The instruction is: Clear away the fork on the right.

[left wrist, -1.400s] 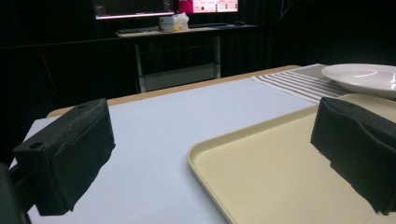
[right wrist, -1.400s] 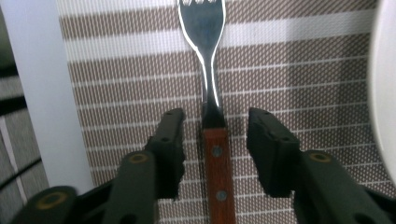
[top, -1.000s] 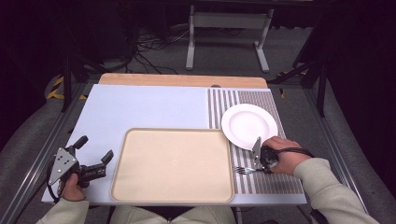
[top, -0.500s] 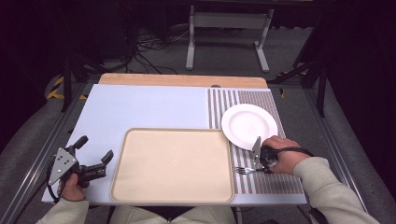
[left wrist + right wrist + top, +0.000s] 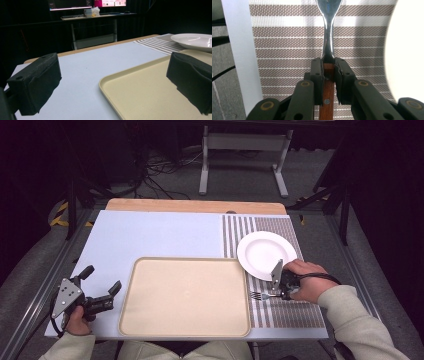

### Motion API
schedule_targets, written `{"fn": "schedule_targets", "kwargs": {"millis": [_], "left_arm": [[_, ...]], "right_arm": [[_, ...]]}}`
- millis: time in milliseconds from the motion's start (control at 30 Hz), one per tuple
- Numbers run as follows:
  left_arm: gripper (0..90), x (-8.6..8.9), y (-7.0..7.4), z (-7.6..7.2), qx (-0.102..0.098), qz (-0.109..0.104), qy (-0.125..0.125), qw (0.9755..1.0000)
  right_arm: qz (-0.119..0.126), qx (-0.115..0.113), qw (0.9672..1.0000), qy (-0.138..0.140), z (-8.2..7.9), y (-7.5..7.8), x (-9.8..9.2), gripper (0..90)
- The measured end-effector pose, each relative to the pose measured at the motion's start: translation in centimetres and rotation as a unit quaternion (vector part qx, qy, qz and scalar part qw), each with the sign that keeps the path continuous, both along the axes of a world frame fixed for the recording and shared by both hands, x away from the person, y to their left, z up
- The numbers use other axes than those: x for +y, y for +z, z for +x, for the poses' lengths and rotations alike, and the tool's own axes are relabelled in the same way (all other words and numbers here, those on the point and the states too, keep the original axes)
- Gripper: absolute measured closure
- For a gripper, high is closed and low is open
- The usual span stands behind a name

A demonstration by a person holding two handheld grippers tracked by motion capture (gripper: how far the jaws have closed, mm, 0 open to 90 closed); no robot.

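Right claw [image 5: 328,72] grips a wooden-handled fork [image 5: 328,35]; left claw [image 5: 102,292] gapes wide; no legible writing.

One tray [image 5: 185,296], one plate [image 5: 265,254], one fork [image 5: 261,295], one placemat [image 5: 295,312].

Fork [image 5: 328,37] tines beyond frame top

No writing can be made out anywhere; the lit screens [image 5: 87,3] on the far desk glow pink and white, but are too blurred to read.
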State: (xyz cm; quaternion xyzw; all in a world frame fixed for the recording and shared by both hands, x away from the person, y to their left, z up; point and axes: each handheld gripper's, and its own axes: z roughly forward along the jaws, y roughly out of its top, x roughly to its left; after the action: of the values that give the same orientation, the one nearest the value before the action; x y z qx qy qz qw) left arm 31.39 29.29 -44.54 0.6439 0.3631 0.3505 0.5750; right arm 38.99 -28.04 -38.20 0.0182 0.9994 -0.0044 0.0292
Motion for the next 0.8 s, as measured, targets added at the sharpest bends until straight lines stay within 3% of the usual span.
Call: {"fn": "schedule_targets", "kwargs": {"millis": [600, 800], "left_arm": [[0.1, 0.0, 0.0, 0.0, 0.002, -0.002, 0.001, 1.0000], [0.1, 0.1, 0.0, 0.0, 0.002, -0.004, 0.002, 1.0000]], "right_arm": [[0.039, -0.024, 0.9978, -0.048, 0.3, 2.5, 1.3, 77.6], [0.073, -0.029, 0.9930, -0.088, 0.3, 2.9, 2.1, 77.5]]}}
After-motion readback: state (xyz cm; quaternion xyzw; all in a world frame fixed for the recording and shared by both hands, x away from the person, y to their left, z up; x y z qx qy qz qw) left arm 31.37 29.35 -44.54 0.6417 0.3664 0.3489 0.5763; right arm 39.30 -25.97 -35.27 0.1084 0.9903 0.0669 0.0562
